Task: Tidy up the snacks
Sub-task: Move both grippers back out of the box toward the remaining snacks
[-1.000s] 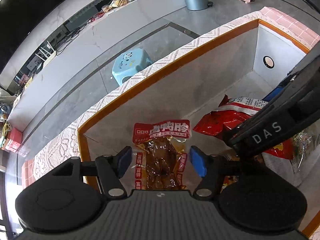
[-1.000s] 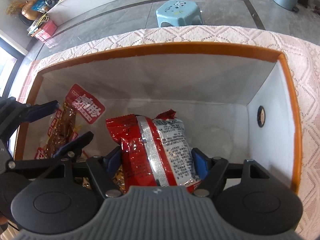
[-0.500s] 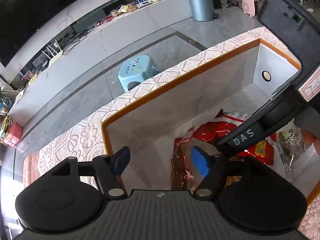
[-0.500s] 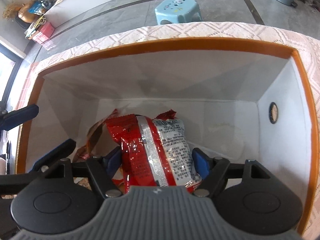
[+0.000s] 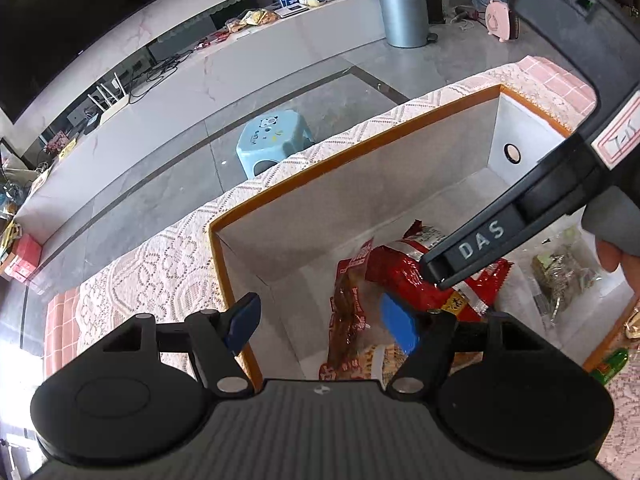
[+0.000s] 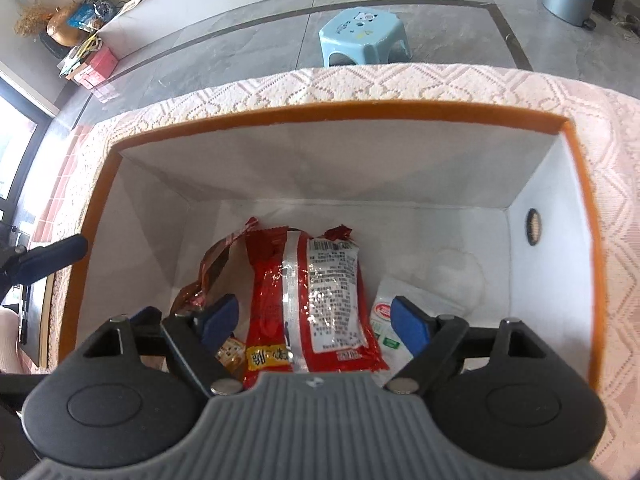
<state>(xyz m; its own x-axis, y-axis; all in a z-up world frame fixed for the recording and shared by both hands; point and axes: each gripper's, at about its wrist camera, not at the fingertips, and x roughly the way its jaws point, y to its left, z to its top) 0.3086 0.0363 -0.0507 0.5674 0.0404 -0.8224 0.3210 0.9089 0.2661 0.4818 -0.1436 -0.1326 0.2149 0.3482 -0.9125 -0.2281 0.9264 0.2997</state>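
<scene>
A white box with an orange rim (image 6: 320, 110) stands on a lace cloth. Inside it lies a red snack packet (image 6: 316, 300), between the fingers of my right gripper (image 6: 314, 322). The jaws are opening and a gap shows at each pad. Left of it a brown meat packet (image 6: 212, 268) leans on its edge. My left gripper (image 5: 320, 324) hangs open and empty above the box's left corner (image 5: 218, 228), over the brown meat packet (image 5: 346, 320). In the left wrist view the right gripper's body (image 5: 480, 240) crosses over the red packet (image 5: 404, 280).
A white packet (image 6: 384, 320) and a clear packet (image 5: 560, 276) also lie in the box. A green item (image 5: 610, 364) sits outside its near right rim. A blue stool (image 5: 272, 140) and a grey bin (image 5: 404, 8) stand on the floor beyond.
My left gripper rose and drew back off the brown packet, which tipped onto its edge. My right gripper's jaws widened and the red packet sank to the box floor.
</scene>
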